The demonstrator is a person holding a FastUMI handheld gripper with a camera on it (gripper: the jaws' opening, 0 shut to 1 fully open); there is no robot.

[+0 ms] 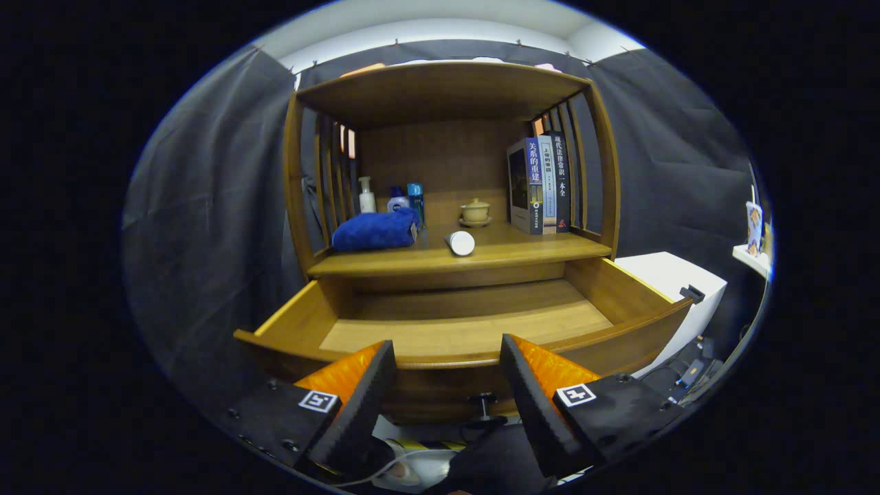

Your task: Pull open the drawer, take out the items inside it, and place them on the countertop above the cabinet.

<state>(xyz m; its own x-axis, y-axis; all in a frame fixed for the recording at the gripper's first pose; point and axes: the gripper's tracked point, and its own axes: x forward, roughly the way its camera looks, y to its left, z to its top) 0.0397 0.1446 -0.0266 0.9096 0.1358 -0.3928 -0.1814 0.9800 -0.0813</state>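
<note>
A: We see the drawer [467,330] pulled well out of the cabinet [447,172], its front rail just ahead of our fingers. Its wooden floor is bare as far as we can see.

B: Agreed. Its knob [484,400] hangs below the front, between our two fingers and a little beyond them.

A: Our gripper [447,375] is spread wide and holds nothing. The fingers sit either side of the knob without touching it or the drawer front.

B: Above the drawer we have the countertop [509,249]. A white tube [460,243] lies on its side near the front edge, about the middle.

A: To the left of it lies a blue cloth [377,231], bunched up. Behind the cloth we make out three bottles [392,198] standing close together against the slatted side.

B: Right of the tube, further back, a lidded cup [475,210] sits on a saucer. Then a row of books [540,184] stands upright against the right slats.

A: Outside the cabinet, to the right, we see a white box [677,282] just beside the drawer's corner, with cables [687,371] on the floor below it.

B: And far right, a small shelf [749,258] with a carton standing on it. We cannot tell more about it.
</note>
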